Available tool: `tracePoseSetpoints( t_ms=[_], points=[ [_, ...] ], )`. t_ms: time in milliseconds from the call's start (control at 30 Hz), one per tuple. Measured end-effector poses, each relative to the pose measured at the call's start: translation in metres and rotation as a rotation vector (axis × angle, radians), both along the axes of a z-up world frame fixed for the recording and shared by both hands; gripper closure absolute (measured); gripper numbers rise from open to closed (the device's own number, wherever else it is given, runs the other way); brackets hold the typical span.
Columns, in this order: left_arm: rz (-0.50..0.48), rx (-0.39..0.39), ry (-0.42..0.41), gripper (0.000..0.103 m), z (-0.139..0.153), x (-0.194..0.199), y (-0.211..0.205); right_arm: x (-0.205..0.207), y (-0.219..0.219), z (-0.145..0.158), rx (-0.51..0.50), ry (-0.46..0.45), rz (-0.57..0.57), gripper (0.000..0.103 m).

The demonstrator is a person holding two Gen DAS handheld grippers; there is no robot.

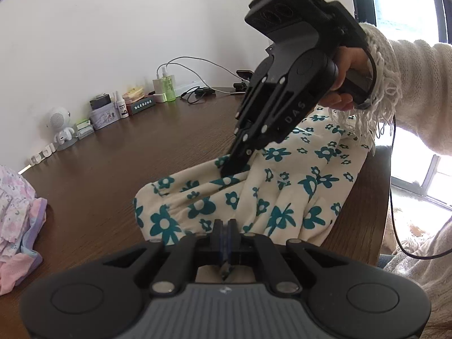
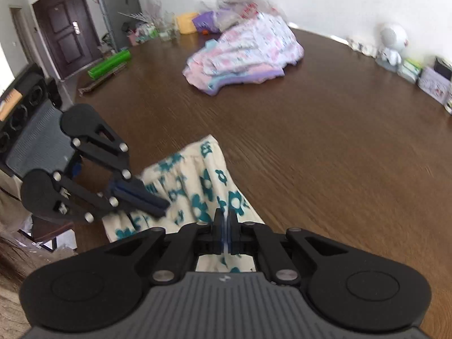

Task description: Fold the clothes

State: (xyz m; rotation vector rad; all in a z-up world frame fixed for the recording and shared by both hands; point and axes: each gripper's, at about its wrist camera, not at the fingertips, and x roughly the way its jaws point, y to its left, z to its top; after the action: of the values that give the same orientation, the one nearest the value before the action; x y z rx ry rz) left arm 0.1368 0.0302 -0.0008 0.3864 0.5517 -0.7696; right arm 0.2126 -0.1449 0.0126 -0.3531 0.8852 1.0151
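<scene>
A cream garment with teal flowers lies bunched on the dark wooden table, near its edge. At the bottom of the left wrist view, my left gripper is shut, pinching the garment's near edge. My right gripper comes down from above, held by a hand in a cream fringed sleeve, and is shut on a fold in the middle of the cloth. In the right wrist view the right gripper is closed on the floral garment, with the left gripper just to its left on the same cloth.
A heap of pink and lilac clothes sits farther along the table, also seen as the pastel pile. Small boxes, bottles, a charger and a white robot figure line the wall. The table edge runs along the right.
</scene>
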Motion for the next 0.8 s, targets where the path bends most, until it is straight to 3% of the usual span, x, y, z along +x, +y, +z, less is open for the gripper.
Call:
tracePoseSetpoints(
  t_ms=[100,267,433,467,533,600,667,700,733,800],
  points=[
    [0.016,-0.022,0.011,0.101,0.004,0.002,0.002,0.001,-0.004,-0.015,0.014,0.023,-0.034,0.102],
    [0.039,-0.174,-0.011,0.074,0.035,0.01,0.02,-0.008,-0.004,-0.016,0.02,-0.035,-0.032,0.101],
    [0.062,-0.129,0.036,0.08,0.03,0.047,0.005,-0.013,-0.006,-0.016,0.031,-0.068,-0.044,0.101],
    [0.052,-0.097,0.076,0.093,0.021,0.054,-0.001,-0.014,-0.007,-0.016,0.037,-0.075,-0.05,0.1],
    [0.068,-0.031,0.111,0.096,0.005,0.061,-0.009,-0.023,-0.016,-0.007,0.098,-0.13,-0.099,0.095],
    [0.076,-0.052,0.118,0.096,0.001,0.062,-0.007,-0.034,-0.027,0.006,0.158,-0.168,-0.121,0.092],
    [0.082,-0.066,0.141,0.096,0.0,0.064,-0.003,-0.046,-0.037,0.021,0.218,-0.186,-0.112,0.08],
    [0.079,-0.067,0.14,0.096,0.0,0.064,-0.003,-0.049,-0.037,0.025,0.212,-0.194,-0.096,0.064],
    [0.08,-0.068,0.141,0.096,-0.001,0.064,-0.002,-0.05,-0.035,0.027,0.2,-0.196,-0.084,0.056],
    [0.084,-0.065,0.139,0.096,-0.002,0.061,-0.001,-0.043,-0.029,0.024,0.187,-0.147,-0.062,0.056]
  ],
)
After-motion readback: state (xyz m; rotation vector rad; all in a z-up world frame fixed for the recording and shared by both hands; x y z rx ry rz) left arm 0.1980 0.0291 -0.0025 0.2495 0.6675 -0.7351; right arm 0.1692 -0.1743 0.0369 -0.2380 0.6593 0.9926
